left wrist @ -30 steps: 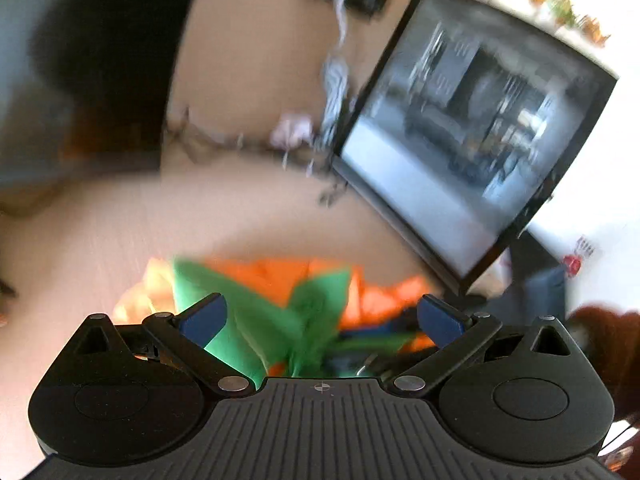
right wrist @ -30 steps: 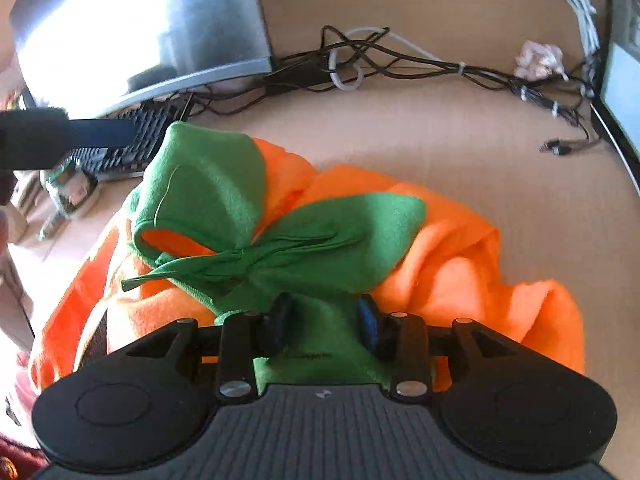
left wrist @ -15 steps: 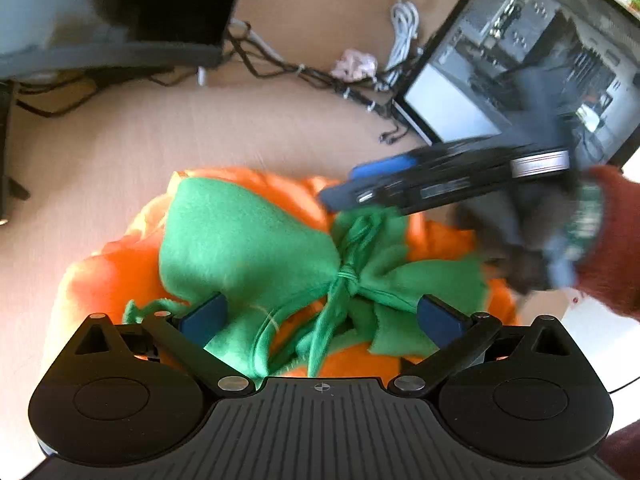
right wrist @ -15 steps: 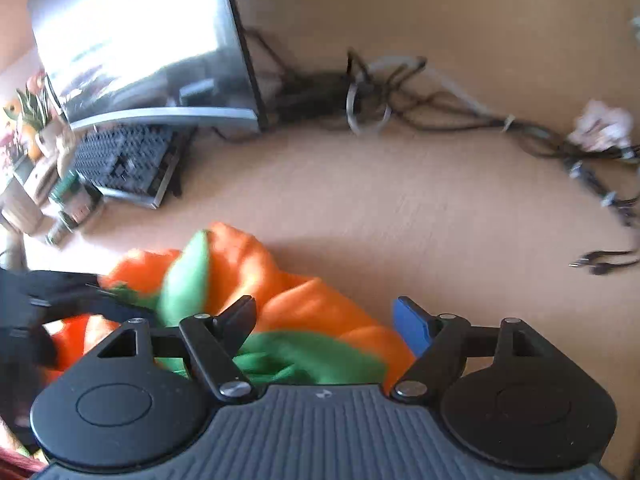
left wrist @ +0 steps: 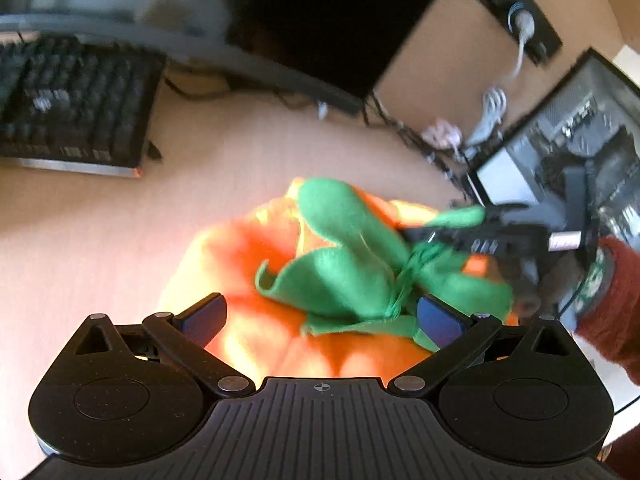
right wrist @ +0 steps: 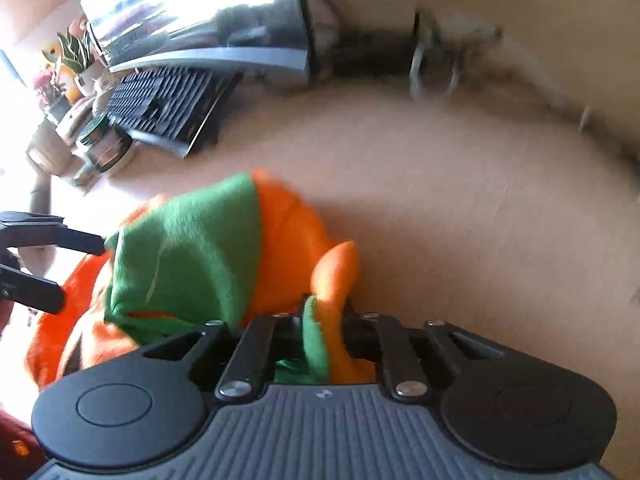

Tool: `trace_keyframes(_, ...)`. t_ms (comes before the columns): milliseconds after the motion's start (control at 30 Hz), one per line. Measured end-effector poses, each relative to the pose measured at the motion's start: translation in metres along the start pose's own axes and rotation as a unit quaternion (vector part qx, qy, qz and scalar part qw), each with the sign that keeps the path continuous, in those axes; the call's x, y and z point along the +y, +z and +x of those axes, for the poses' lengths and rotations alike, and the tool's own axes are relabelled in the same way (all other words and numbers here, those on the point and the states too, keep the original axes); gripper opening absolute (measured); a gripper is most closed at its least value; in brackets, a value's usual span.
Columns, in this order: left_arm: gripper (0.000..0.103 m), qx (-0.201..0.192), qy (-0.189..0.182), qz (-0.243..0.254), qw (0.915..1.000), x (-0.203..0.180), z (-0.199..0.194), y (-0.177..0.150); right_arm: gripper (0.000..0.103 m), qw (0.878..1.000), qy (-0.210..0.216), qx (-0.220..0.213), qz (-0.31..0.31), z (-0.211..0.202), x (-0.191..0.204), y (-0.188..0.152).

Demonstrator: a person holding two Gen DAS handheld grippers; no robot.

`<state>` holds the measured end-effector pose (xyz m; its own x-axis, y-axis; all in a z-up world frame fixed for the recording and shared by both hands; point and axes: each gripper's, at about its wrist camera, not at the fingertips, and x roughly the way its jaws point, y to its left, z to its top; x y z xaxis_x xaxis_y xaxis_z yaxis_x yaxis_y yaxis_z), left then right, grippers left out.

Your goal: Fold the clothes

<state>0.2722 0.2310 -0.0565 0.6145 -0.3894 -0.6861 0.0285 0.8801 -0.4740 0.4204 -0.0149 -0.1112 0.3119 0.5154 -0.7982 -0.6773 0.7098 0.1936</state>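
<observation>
An orange fleece garment (left wrist: 248,264) with a green hood lining and drawstring (left wrist: 348,276) lies crumpled on the tan desk (left wrist: 100,232). My left gripper (left wrist: 320,316) is open and hovers just above the garment, holding nothing. My right gripper (right wrist: 322,320) is shut on a fold of the orange and green fabric (right wrist: 320,316) at the garment's right edge. It also shows in the left wrist view (left wrist: 480,236), gripping the green cloth. The left gripper's fingers (right wrist: 36,260) show at the left of the right wrist view.
A black keyboard (left wrist: 72,108) and a monitor (right wrist: 192,12) stand at the back left. A second screen (left wrist: 560,148) stands at the right. Cables (left wrist: 420,140) run along the back wall. Jars (right wrist: 104,144) and plants (right wrist: 60,68) sit beyond the keyboard.
My right gripper was open half a second ago and has now shut on the garment's edge. My left gripper stayed open and shifted left over the garment.
</observation>
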Motion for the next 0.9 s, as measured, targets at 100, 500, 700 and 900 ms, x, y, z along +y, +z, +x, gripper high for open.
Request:
trace_keyframes(100, 0.103, -0.029, 0.01, 0.013, 0.9995, 0.001, -0.014, 0.011, 0.009, 0.998, -0.025, -0.049, -0.028, -0.036, -0.002, 0.035)
trace_keyframes(500, 0.103, -0.078, -0.068, -0.011, 0.9945, 0.021, -0.065, 0.02, 0.008, 0.961, -0.078, -0.075, -0.256, -0.086, 0.168, -0.032)
trace_keyframes(700, 0.103, -0.031, -0.123, 0.023, 0.9917, 0.008, -0.055, 0.003, 0.008, 0.989, -0.022, -0.042, -0.139, -0.075, 0.206, -0.082)
trace_keyframes(900, 0.103, 0.049, -0.066, 0.106, 0.991, -0.011, -0.018, -0.03, 0.01, 0.997, -0.042, -0.009, -0.064, -0.049, 0.231, -0.141)
